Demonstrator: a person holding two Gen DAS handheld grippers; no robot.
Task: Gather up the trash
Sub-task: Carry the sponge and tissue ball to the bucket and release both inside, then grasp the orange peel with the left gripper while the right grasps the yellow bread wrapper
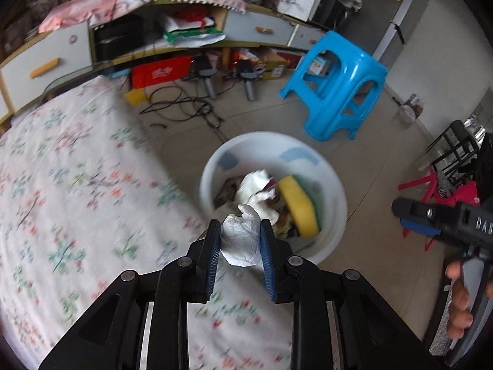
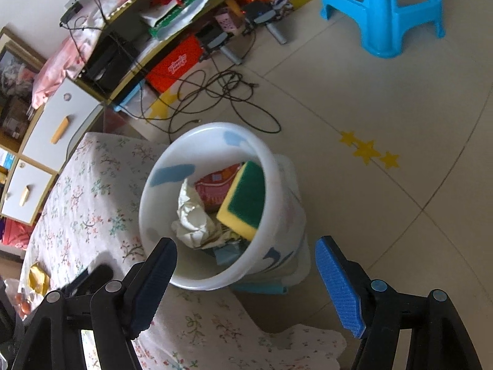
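Item: crumpled white tissue (image 1: 239,240), trash. Location: between the blue-padded fingers (image 1: 215,252) of the left gripper (image 1: 241,251), above the edge of the floral tablecloth (image 1: 77,185), just short of the white bin (image 1: 332,185) on the floor.

Left gripper: fingers set close on either side of the tissue; whether the pads press it or merely flank it cannot be told.

Right gripper (image 2: 246,280): fingers spread wide, nothing between them, poised over the bin's near rim.

Bin contents: yellow-and-green sponge (image 2: 243,203), crumpled paper (image 2: 192,219), a red carton (image 2: 215,186).

Hazards, as judged:
- The tissue hangs over the desk edge rather than the bin mouth; if released here, it would likely land on the cloth or the floor.
- Light paper may cling to a ribbed pad and fail to fall when the fingers part.
- The two grippers are near each other at the bin; a collision is possible if both are advanced.
- The bin could be tipped by a knock on its rim.
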